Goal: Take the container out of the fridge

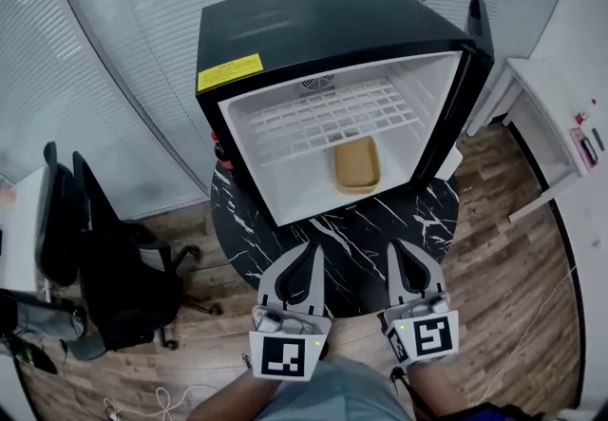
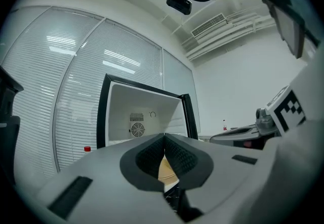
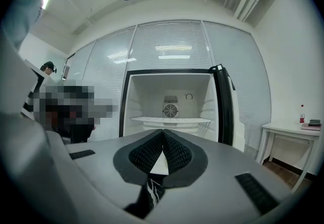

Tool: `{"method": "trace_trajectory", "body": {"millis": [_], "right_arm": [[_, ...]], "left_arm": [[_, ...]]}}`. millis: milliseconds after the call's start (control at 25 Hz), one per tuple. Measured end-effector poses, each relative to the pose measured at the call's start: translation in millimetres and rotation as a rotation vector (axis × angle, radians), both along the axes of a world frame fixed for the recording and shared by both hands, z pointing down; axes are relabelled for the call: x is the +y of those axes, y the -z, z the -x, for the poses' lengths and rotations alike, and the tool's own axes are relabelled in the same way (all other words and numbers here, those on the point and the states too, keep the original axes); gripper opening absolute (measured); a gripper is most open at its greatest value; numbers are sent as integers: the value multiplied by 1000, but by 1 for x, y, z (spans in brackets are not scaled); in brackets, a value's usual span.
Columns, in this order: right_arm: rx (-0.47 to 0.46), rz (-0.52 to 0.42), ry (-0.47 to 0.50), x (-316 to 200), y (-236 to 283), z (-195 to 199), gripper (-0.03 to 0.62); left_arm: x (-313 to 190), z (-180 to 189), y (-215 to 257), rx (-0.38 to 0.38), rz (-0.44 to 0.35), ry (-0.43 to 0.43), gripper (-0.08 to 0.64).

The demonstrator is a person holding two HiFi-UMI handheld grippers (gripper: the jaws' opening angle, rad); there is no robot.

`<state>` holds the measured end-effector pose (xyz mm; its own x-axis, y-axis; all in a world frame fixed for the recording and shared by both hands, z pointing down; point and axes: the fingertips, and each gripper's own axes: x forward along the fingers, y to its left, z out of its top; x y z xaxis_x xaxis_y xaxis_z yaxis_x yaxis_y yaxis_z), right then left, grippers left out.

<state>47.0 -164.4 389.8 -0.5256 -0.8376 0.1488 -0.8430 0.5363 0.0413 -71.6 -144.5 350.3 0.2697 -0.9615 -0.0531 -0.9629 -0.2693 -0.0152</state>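
L tool [image 1: 314,256], R tool [image 1: 398,253] closed; container [image 1: 356,165] tan (rect.)

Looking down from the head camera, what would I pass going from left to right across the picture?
From the left: black office chair → left gripper → tan container inside the open fridge → right gripper → white side table.

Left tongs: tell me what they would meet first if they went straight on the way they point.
Probably the tan container inside the open fridge: it sits straight ahead of the left tongs, which are shut and empty. Depth is unclear, so the fridge's front lip might come first.
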Motion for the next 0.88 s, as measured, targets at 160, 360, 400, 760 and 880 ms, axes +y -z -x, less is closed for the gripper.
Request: {"method": "trace_trajectory", "body": {"millis": [160, 360, 400, 760, 880], "right_arm": [[-6, -32, -17, -22, 11, 9, 14], [-7, -65, -48, -32, 22, 8, 14], [-7, -66, -53, -32, 23, 7, 14], [5, -75, -49, -46, 29, 5, 17], [8, -71, -34, -60, 30, 4, 17]], "left_arm": [[-23, 6, 4, -6, -1, -30, 14], [-35, 4, 10, 1, -25, -65, 14], [-36, 3, 11, 5, -27, -69, 14], [-51, -1, 17, 12, -33, -74, 14], [-64, -3, 15, 11, -21, -65, 14]]}}
